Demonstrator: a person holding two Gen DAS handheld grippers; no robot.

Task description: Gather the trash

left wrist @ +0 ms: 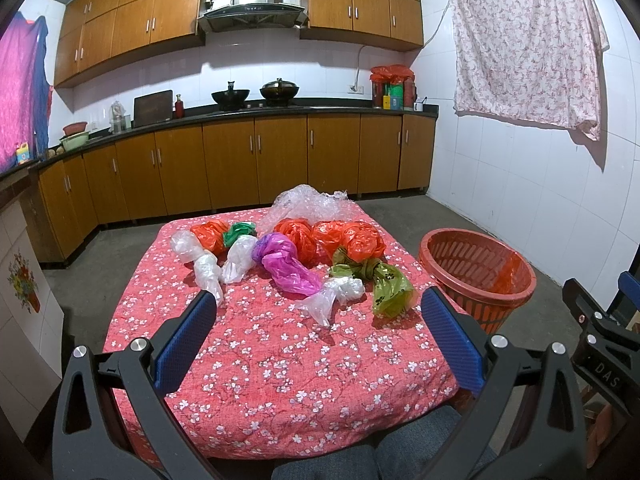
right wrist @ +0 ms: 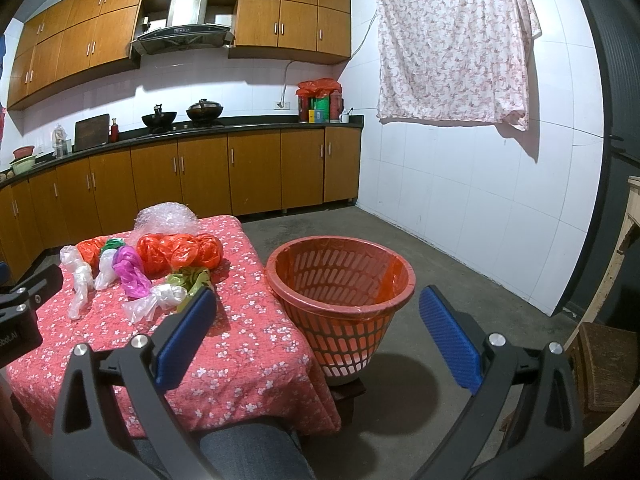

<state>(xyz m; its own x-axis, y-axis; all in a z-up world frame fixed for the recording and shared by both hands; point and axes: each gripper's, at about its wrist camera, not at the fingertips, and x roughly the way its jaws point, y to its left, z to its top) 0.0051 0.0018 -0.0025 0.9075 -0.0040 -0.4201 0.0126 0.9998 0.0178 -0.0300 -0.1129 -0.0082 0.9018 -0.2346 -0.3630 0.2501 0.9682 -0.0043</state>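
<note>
Several knotted plastic bags lie on a low table with a red floral cloth [left wrist: 280, 360]: orange bags [left wrist: 352, 240], a magenta bag [left wrist: 286, 266], an olive green bag [left wrist: 386, 282], clear bags [left wrist: 332, 294] and bubble wrap [left wrist: 304, 204]. A red slatted basket [left wrist: 476, 272] with an orange liner stands right of the table; it also shows in the right wrist view [right wrist: 340, 288]. My left gripper [left wrist: 318, 306] is open and empty above the table's near half. My right gripper [right wrist: 318, 304] is open and empty, facing the basket.
Wooden kitchen cabinets [left wrist: 256, 160] and a dark counter with woks run along the back wall. A floral sheet [right wrist: 452, 40] hangs on the white tiled right wall. Grey concrete floor [right wrist: 460, 280] surrounds the basket. A cream wooden frame [right wrist: 628, 248] stands at far right.
</note>
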